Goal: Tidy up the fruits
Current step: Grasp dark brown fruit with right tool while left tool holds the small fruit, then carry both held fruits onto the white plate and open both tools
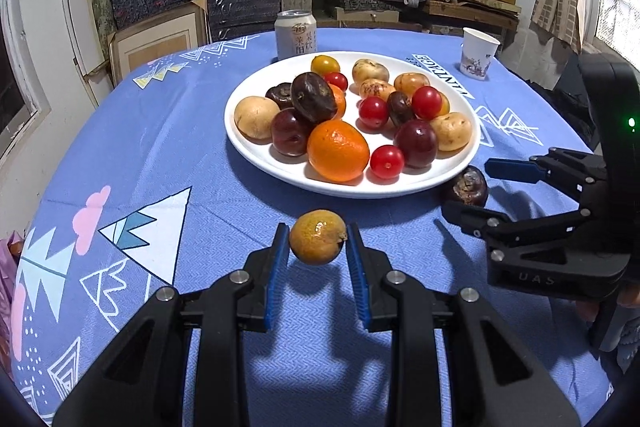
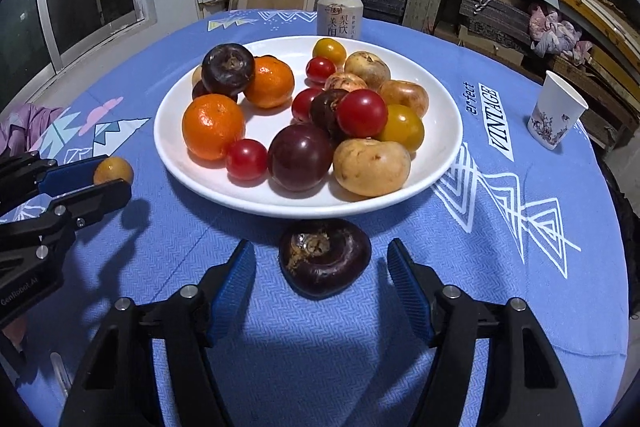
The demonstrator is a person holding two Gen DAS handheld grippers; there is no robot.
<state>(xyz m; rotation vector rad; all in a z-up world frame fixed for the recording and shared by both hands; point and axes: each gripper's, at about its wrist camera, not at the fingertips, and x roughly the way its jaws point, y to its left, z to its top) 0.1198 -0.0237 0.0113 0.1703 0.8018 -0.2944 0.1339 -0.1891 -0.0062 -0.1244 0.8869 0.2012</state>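
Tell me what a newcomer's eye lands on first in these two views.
First comes the white plate at the middle of the blue tablecloth, heaped with oranges, red cherry tomatoes, dark plums and small potatoes. Next, the left gripper holds a small yellow-orange citrus fruit just in front of the plate. The right gripper's blue pads flank, without touching, a dark water chestnut lying on the cloth at the plate's near rim.
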